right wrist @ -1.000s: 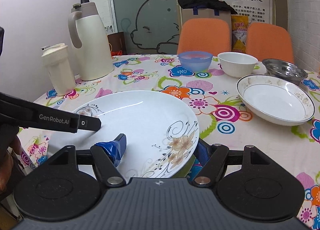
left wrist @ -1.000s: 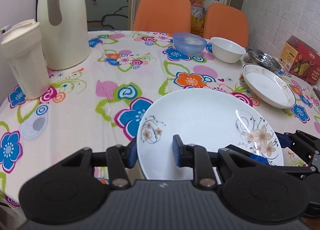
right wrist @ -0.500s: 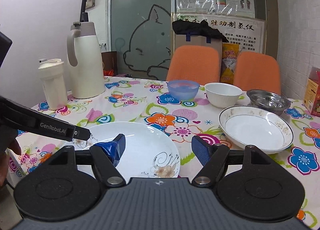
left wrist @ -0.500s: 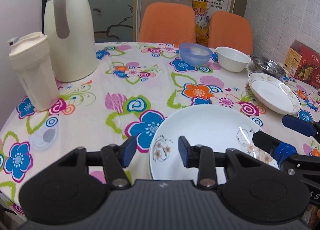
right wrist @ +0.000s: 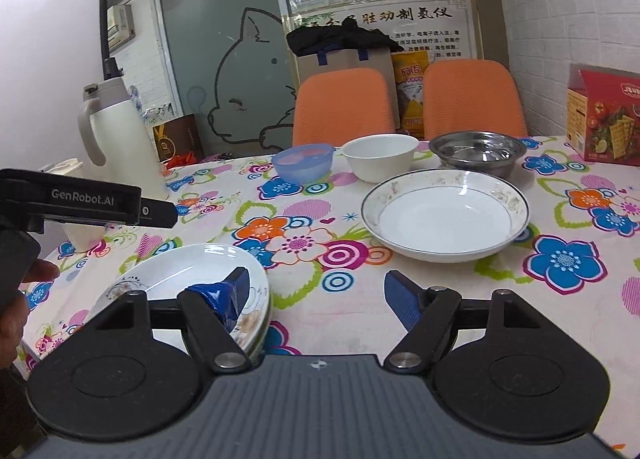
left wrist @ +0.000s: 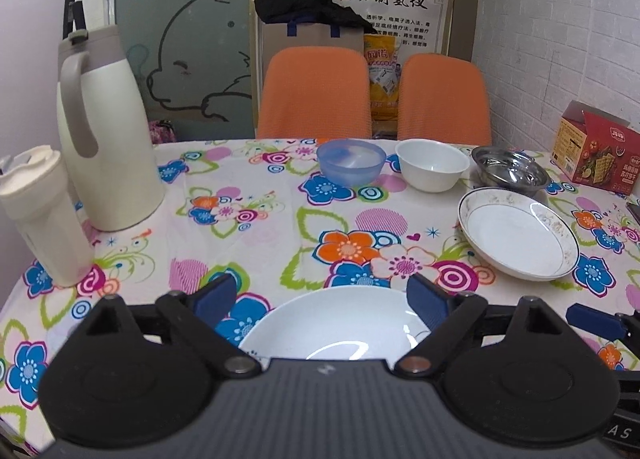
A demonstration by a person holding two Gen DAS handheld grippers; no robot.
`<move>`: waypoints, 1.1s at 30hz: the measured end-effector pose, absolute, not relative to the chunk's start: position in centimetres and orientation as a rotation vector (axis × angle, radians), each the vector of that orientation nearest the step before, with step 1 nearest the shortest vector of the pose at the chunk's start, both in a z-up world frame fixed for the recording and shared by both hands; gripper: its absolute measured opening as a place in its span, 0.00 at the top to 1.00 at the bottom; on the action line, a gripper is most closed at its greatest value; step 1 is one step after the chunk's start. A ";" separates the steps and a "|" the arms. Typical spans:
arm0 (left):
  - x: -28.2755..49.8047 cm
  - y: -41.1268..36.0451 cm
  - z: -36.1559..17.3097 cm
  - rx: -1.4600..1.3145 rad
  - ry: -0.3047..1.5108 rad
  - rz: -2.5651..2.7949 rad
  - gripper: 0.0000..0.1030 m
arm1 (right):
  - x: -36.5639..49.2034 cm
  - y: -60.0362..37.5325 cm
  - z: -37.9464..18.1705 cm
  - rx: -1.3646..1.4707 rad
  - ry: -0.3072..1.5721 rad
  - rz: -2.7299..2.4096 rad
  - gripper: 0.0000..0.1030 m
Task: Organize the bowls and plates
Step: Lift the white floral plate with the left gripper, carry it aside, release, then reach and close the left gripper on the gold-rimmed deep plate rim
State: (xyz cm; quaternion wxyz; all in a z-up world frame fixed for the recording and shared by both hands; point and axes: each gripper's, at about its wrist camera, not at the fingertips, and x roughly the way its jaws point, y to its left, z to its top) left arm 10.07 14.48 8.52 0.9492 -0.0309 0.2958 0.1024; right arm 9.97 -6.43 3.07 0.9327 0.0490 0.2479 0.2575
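Both our grippers, left (left wrist: 322,299) and right (right wrist: 320,293), gape empty, plates (right wrist: 192,267) stacked just below, rimmed plate (right wrist: 444,215) ahead.

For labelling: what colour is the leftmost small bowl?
Translucent blue bowl; left wrist view shows it best.

the worktop (left wrist: 272,227) wears a white cloth printed with blue, orange and pink flowers, green leaf outlines and ringed circles. the near plate (right wrist: 188,271) is white with a brown and peach flower spray and black scrolls on its rim. the far plate (right wrist: 444,215) is white with a dark edge line and a faded speckled band. one bowl (left wrist: 351,161) is translucent blue, one (left wrist: 433,164) plain white, one (left wrist: 509,171) shiny steel. the jug (left wrist: 108,131) is cream with a grey-beige handle. both chairs (left wrist: 316,95) are orange. the box (left wrist: 596,155) is red.
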 end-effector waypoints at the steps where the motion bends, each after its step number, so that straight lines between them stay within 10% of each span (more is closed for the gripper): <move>1: 10.4 14.1 8.6 -0.048 0.596 0.223 0.13 | 10.2 -6.8 2.9 0.114 0.517 0.521 0.41; 33: 22.0 9.0 8.4 0.037 0.716 0.066 0.13 | 20.8 -16.1 2.2 0.143 0.562 0.348 0.39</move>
